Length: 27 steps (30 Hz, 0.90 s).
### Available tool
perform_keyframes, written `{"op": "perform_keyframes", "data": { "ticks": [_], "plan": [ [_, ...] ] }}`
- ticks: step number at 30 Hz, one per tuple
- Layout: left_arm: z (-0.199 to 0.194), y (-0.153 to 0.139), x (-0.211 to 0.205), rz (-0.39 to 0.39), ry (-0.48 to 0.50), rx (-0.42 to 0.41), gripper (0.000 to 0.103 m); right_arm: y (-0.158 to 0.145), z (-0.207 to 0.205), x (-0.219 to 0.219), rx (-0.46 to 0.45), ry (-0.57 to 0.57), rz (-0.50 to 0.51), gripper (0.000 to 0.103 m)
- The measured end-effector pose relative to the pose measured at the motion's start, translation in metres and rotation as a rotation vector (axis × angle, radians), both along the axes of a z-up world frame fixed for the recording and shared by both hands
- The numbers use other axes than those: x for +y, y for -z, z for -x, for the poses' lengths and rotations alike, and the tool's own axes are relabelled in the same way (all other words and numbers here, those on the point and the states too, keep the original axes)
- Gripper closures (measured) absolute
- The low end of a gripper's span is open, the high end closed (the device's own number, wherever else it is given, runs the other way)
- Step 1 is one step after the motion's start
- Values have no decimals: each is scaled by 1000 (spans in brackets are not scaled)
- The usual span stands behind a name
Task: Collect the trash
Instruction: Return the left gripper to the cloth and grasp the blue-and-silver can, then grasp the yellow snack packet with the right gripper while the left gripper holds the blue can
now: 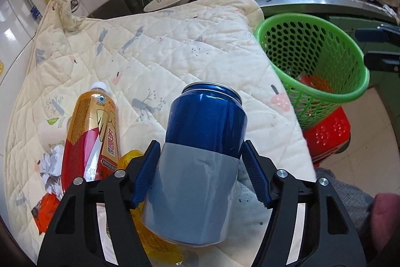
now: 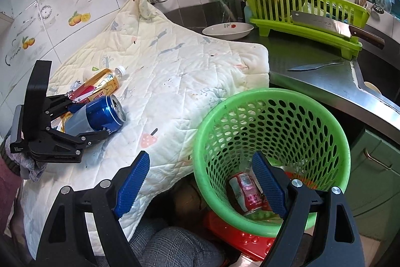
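Note:
My left gripper [image 1: 201, 162] is shut on a blue can [image 1: 200, 157] with grey tape round its base, held just above the quilted cloth [image 1: 160, 41]. The same gripper [image 2: 90, 121] and can [image 2: 100, 116] show at the left of the right wrist view. A yellow drink bottle [image 1: 92, 131], a paper cup [image 1: 51, 128] and crumpled wrappers [image 1: 51, 167] lie on the cloth to the can's left. My right gripper [image 2: 200, 179] is open and empty over the near rim of the green basket [image 2: 272, 101], which holds a red can [image 2: 246, 192].
The green basket [image 1: 312, 61] stands on a red stool [image 1: 327, 137] right of the cloth. Behind are a white plate [image 2: 227, 29], a green dish rack [image 2: 302, 14] with a cleaver [image 2: 332, 25], a knife [image 2: 312, 65] on the steel counter and the sink.

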<state>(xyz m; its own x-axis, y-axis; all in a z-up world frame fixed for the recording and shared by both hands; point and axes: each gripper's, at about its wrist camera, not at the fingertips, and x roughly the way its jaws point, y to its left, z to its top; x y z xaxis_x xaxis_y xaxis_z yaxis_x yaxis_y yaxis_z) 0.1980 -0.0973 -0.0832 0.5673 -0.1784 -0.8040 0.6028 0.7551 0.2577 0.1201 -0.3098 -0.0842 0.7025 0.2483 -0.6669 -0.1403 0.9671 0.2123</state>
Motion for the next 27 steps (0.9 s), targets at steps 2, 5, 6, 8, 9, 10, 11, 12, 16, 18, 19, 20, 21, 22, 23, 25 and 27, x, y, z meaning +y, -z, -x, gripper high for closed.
{"op": "perform_keyframes", "data": {
  "ticks": [2, 5, 6, 8, 9, 10, 11, 12, 16, 18, 19, 20, 21, 22, 23, 25, 27],
  "plan": [
    [2, -4, 2, 34, -9, 5, 41, 0, 0, 1, 0, -3, -2, 22],
    [5, -8, 4, 80, -26, 16, 42, 0, -1, 4, 1, -9, -5, 22],
    [6, -10, 4, 96, -30, 20, 42, 0, -1, 5, 2, -12, -4, 22],
    [10, -14, 5, 131, -34, 23, 42, -1, -1, 8, 1, -19, -3, 22],
    [10, -16, 6, 151, -36, 29, 42, -1, -1, 9, 0, -22, -3, 22],
    [11, -19, 7, 181, -43, 36, 42, -1, -2, 11, 0, -26, -2, 22],
    [12, -21, 8, 195, -49, 39, 42, -1, -2, 12, -1, -28, -1, 22],
    [12, -23, 10, 216, -54, 45, 42, -2, -2, 13, -1, -30, 0, 22],
    [14, -33, 17, 299, -73, 64, 42, -1, -4, 17, 1, -44, -3, 22],
    [12, -38, 23, 337, -89, 77, 42, -1, -6, 20, 2, -52, 0, 22],
    [12, -42, 28, 368, -96, 84, 42, -1, -6, 22, 1, -57, -1, 22],
    [11, -46, 31, 387, -105, 84, 42, -1, -7, 26, 1, -65, -3, 22],
    [12, -49, 34, 399, -113, 81, 42, -1, -8, 29, 0, -71, -4, 22],
    [11, -54, 38, 419, -121, 79, 42, -1, -9, 31, 1, -76, -6, 22],
    [11, -57, 42, 435, -127, 78, 42, 0, -11, 35, 3, -87, -10, 22],
    [12, -67, 52, 468, -144, 69, 42, 1, -13, 42, 5, -103, -7, 22],
    [14, -75, 60, 485, -159, 49, 42, 1, -17, 53, 6, -128, -6, 22]
  ]
}}
